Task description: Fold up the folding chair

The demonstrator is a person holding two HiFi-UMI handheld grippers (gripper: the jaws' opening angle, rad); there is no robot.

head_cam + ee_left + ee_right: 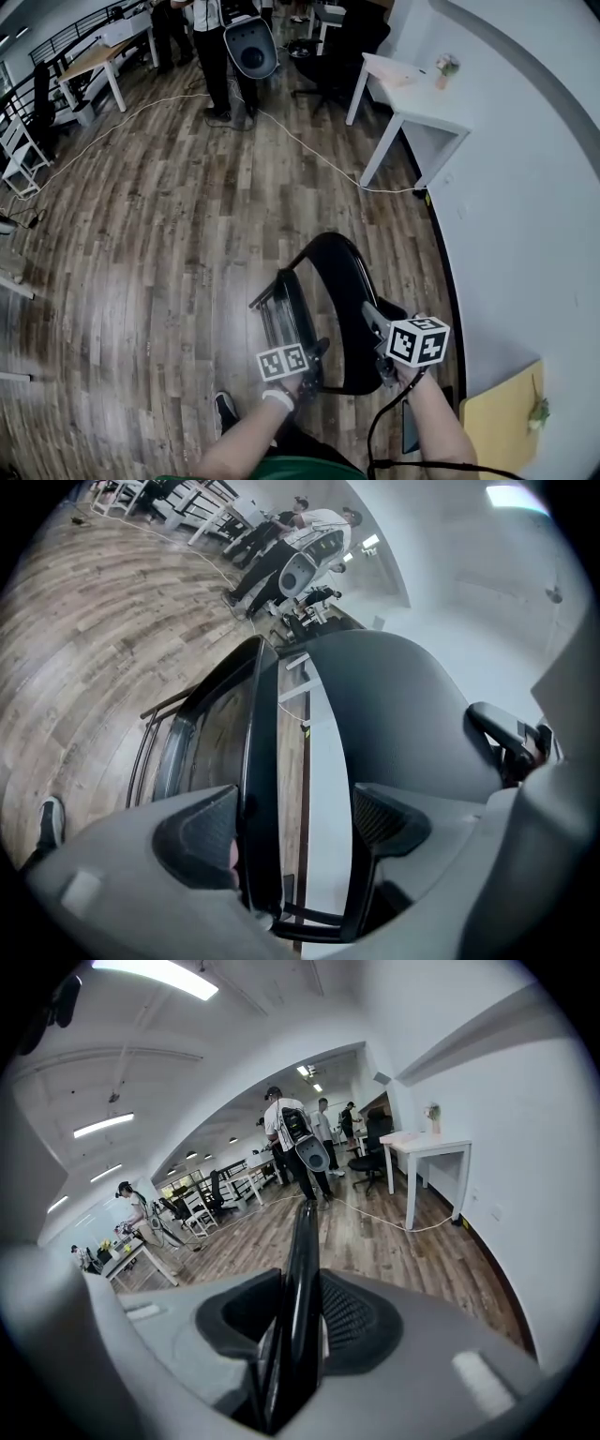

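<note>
A black folding chair (342,281) stands on the wood floor close to the white wall, its seat frame (281,314) tipped up towards the back. My right gripper (368,314) is shut on the thin top edge of the chair's back (302,1241), with a pad pressed on each side in the right gripper view (300,1321). My left gripper (317,354) reaches in from the left. In the left gripper view its jaws (291,822) stand wide around the seat's black edge (261,761). That edge lies against the left pad (202,836), and a gap shows before the right pad (384,819).
A white desk (412,98) and a black office chair (342,56) stand further along the wall (525,234). A white cable (309,150) runs across the floor. A person with a backpack (225,47) stands at the far end. A yellow board (502,417) lies at my right.
</note>
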